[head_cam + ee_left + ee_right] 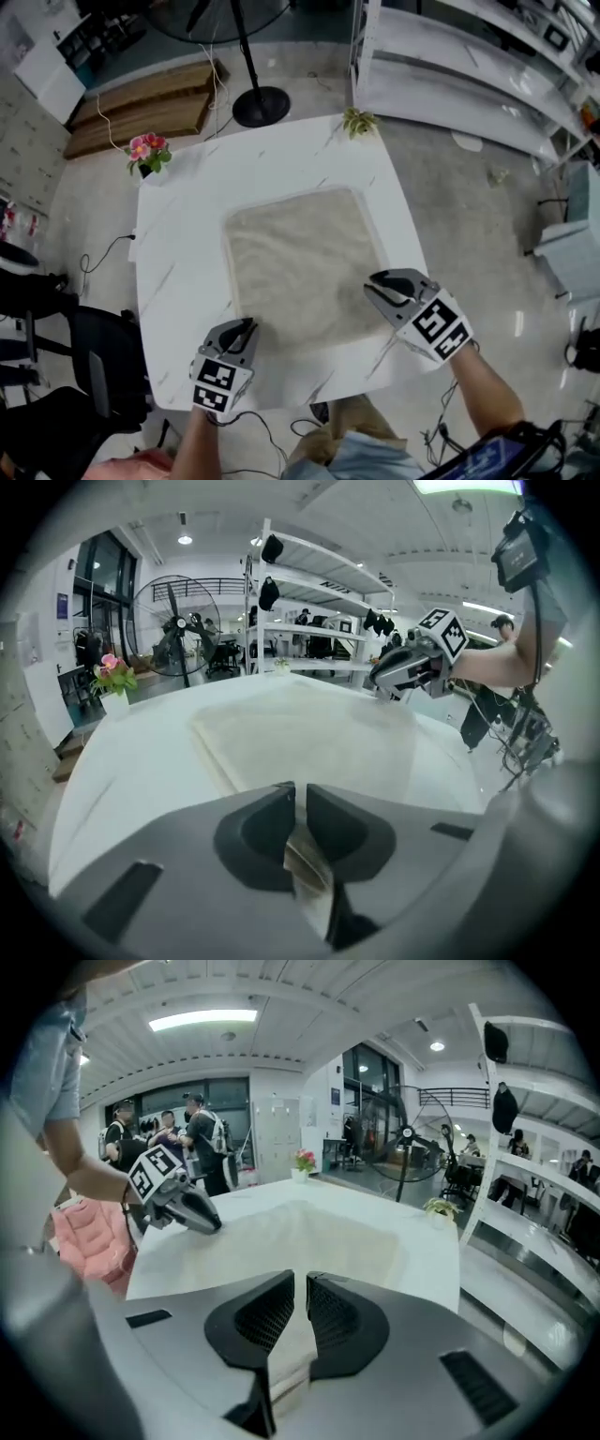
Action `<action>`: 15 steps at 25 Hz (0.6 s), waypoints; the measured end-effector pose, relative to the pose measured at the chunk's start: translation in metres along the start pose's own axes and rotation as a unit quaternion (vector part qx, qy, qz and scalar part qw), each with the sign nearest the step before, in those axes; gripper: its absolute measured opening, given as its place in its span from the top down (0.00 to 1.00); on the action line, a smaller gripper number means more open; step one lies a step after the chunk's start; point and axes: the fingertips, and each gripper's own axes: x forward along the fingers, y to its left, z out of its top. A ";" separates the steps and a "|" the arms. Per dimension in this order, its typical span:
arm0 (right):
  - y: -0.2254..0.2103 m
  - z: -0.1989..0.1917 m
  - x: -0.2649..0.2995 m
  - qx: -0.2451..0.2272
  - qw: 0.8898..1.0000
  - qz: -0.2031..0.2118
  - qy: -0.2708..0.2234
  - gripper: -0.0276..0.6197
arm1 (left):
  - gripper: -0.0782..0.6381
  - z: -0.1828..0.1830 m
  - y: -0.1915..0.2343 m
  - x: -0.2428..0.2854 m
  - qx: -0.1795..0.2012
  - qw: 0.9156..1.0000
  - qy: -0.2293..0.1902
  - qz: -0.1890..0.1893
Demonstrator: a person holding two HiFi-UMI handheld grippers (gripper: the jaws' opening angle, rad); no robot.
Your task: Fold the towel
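The fingers [258,832] of the left gripper [300,794] are pressed nearly together, and a thin fold of pale cloth is pinched between their dark pads. The fingers [342,1321] of the right gripper [300,1283] stand the same way, close together with a strip of the same cloth caught between the ribbed pads. That cloth is the towel [300,262], a beige, roughly square piece spread flat across the middle of the white marbled surface [178,244]. In the head view the left gripper [248,325] has the towel at its near left corner, and the right gripper [370,286] has it on the right edge close to the near right corner. Both grippers point away from the person and slant down toward the surface. The far edge of the towel lies flat, well short of the far rim. At the far left corner of the surface stands a small pot of pink flowers [147,152], and at the far right corner a little green plant [358,121]. On the floor beyond are a fan stand [260,103] with a round black base, wooden boards [141,108] and white shelving [450,66]
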 end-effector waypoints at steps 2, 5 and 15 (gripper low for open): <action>0.023 -0.025 -0.002 -0.007 1.000 0.008 0.024 0.88 | 0.84 -0.016 -0.007 0.001 0.004 1.000 0.012 -0.002; 0.036 -0.066 0.001 -0.023 0.997 0.006 0.069 0.90 | 0.84 -0.024 -0.011 -0.001 -0.004 1.000 0.015 -0.003; 0.077 -0.111 -0.023 -0.026 0.993 0.009 0.111 0.93 | 0.85 -0.060 -0.045 -0.037 0.006 1.000 0.022 -0.007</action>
